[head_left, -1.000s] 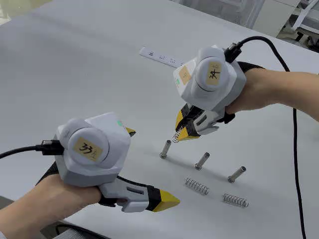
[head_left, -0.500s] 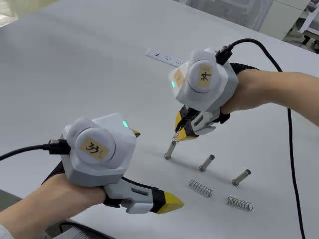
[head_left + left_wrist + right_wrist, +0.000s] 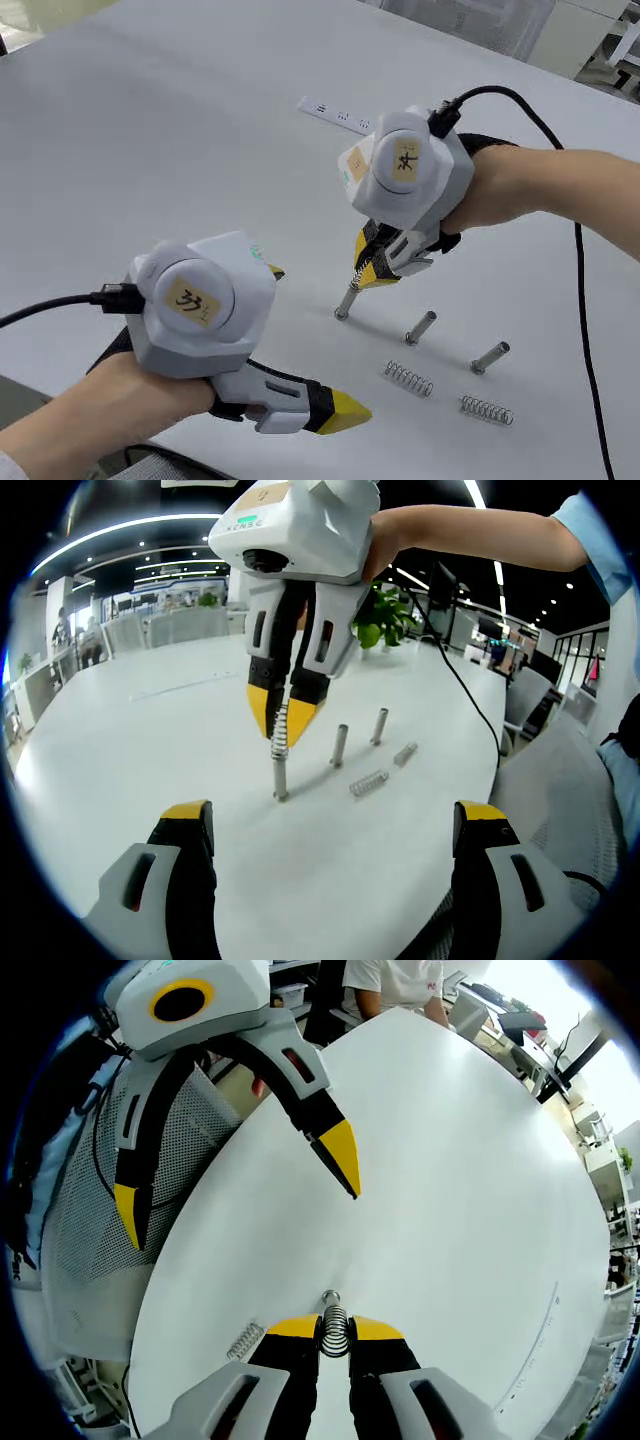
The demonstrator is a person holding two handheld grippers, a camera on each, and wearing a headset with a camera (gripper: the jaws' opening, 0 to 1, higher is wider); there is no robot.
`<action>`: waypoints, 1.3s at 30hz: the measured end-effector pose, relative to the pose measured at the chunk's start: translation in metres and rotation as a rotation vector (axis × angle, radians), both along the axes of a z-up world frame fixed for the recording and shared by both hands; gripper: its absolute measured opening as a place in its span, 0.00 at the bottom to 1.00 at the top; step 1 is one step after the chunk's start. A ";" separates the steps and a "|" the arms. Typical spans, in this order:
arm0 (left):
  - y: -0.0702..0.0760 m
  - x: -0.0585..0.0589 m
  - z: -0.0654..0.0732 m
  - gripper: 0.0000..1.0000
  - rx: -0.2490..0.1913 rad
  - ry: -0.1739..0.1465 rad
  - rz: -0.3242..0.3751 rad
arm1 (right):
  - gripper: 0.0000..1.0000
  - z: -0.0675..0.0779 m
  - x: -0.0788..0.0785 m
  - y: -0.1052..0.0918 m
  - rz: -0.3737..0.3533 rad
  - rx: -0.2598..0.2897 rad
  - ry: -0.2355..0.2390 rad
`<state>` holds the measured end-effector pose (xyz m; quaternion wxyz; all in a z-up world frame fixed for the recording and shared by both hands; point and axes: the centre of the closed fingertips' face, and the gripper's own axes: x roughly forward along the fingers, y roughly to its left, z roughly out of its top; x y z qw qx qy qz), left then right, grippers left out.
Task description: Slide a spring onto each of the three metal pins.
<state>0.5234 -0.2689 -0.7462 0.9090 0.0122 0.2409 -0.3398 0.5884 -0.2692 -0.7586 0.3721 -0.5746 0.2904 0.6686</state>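
Right gripper [image 3: 372,272]: jaws closed on a spring [image 3: 353,279], its lower end at the top of the first pin [image 3: 346,300].
Left gripper [image 3: 312,340]: jaws wide apart, holding nothing, near that pin.
Second pin [image 3: 420,327], third pin [image 3: 490,357]: upright on the table [image 3: 180,120], bare.
Loose springs [image 3: 409,378], two: lying flat beside those pins.

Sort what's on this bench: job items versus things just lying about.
Job: pin under spring; middle pin; end pin; held spring in right gripper; nearer loose spring; farther loose spring.
Lying about: power strip; trailing cable.
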 end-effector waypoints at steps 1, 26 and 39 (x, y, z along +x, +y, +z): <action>0.000 0.000 0.000 0.99 0.000 0.000 0.000 | 0.07 0.000 0.000 0.000 0.001 -0.002 0.001; 0.003 -0.004 -0.004 0.96 -0.007 0.014 0.008 | 0.07 -0.039 -0.002 -0.005 -0.021 -0.066 -0.018; 0.003 -0.005 -0.007 0.96 -0.010 0.021 0.009 | 0.07 -0.054 -0.001 -0.009 -0.038 -0.065 -0.028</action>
